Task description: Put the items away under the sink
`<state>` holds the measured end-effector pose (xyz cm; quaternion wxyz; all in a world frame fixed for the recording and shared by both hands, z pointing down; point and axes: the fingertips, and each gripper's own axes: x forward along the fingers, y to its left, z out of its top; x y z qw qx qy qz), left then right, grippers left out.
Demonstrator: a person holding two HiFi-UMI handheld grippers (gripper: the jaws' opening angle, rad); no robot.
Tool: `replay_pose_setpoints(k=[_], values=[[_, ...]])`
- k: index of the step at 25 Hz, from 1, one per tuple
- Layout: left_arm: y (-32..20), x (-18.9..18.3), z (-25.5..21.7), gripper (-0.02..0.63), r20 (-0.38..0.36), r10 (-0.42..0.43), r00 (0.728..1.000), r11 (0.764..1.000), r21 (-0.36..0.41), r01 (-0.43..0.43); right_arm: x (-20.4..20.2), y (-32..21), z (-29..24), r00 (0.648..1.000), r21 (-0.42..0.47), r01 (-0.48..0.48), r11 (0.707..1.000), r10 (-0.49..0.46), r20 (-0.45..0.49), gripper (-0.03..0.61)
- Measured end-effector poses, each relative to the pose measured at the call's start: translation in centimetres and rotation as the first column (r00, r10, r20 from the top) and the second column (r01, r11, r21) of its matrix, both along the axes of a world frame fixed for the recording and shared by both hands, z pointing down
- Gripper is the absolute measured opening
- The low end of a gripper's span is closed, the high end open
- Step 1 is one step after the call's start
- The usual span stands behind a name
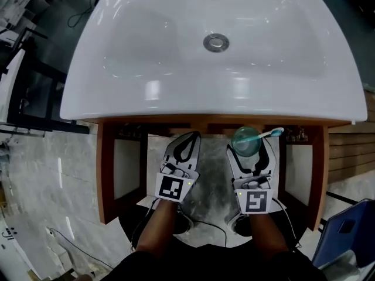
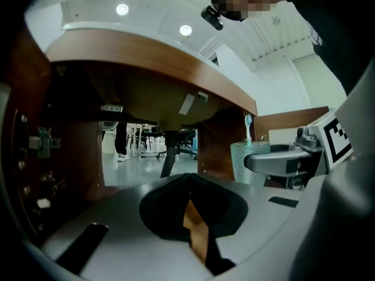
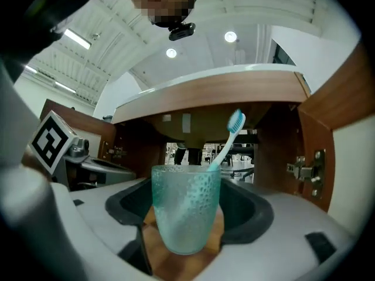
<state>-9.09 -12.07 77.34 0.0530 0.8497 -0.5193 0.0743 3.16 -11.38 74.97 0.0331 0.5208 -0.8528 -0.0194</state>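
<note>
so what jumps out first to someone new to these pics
The white sink fills the top of the head view. Just below its front edge, the right gripper holds a teal cup with a toothbrush in it, at the open wooden cabinet; the left gripper beside it is shut, empty.

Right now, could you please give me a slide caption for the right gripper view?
Right gripper clamps a dimpled teal translucent cup holding a blue-and-white toothbrush, facing the open brown wooden under-sink cabinet.
</note>
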Motion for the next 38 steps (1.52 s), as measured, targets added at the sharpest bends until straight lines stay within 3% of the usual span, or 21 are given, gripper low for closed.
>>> replay_pose_setpoints(k=[4, 10, 21, 38], values=[[-1.7, -0.5, 3.4, 0.018, -0.008, -0.018, 1.0, 1.0, 0.009, 0.019, -0.9, -1.6, 2.5, 1.0, 0.018, 0.003, 1.0, -0.003, 0.011, 0.362], [-3.7, -1.5, 4.5, 0.018, -0.013, -0.052, 0.999, 0.999, 0.016, 0.052, -1.3, -4.1, 3.4, 1.0, 0.035, -0.009, 0.999, 0.009, -0.006, 0.362], [-5.1, -2.1, 4.4, 0.018, -0.07, -0.1, 0.993, 0.995, 0.018, 0.101, -2.3, -8.0, 3.7, 0.999, 0.036, -0.029, 0.999, 0.028, 0.017, 0.362], [-5.8, -3.3, 3.1, 0.018, -0.034, -0.135, 0.99, 0.984, 0.116, 0.138, -2.3, -11.1, 4.8, 0.999, -0.017, -0.046, 0.999, 0.046, 0.002, 0.362]])
